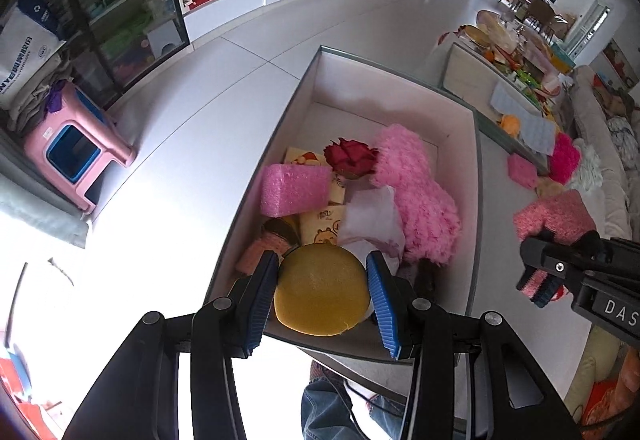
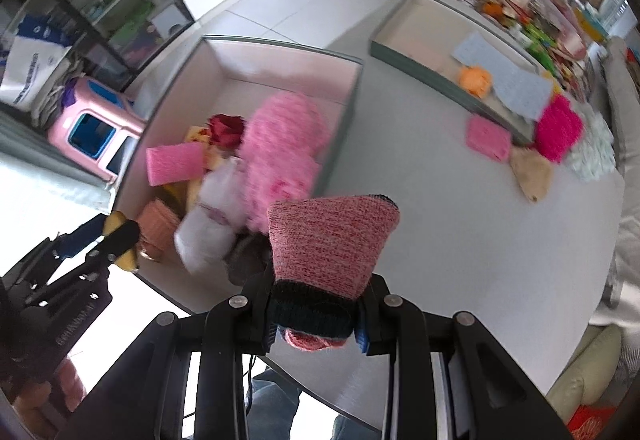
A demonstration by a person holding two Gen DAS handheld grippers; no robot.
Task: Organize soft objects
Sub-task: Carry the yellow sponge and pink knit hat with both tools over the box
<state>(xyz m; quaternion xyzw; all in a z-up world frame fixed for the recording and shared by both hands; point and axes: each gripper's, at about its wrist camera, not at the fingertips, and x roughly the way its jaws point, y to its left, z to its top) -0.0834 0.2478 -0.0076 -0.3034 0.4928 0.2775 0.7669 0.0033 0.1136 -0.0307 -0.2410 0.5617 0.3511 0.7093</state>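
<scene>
Sponge, yellow and round, sits pinched in our left gripper over the near rim of the box. Our right gripper clamps a pink sock just outside the box's right wall, above bare table.

the pink knit sock hides the right gripper pads; box contents are blurred.

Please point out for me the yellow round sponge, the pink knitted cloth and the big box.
yellow round sponge (image 1: 322, 290), left wrist view, middle of its flat face.
pink knitted cloth (image 2: 332, 240), right wrist view, middle of the pink part.
big box (image 1: 474, 200), left wrist view, bare inner right wall.
</scene>
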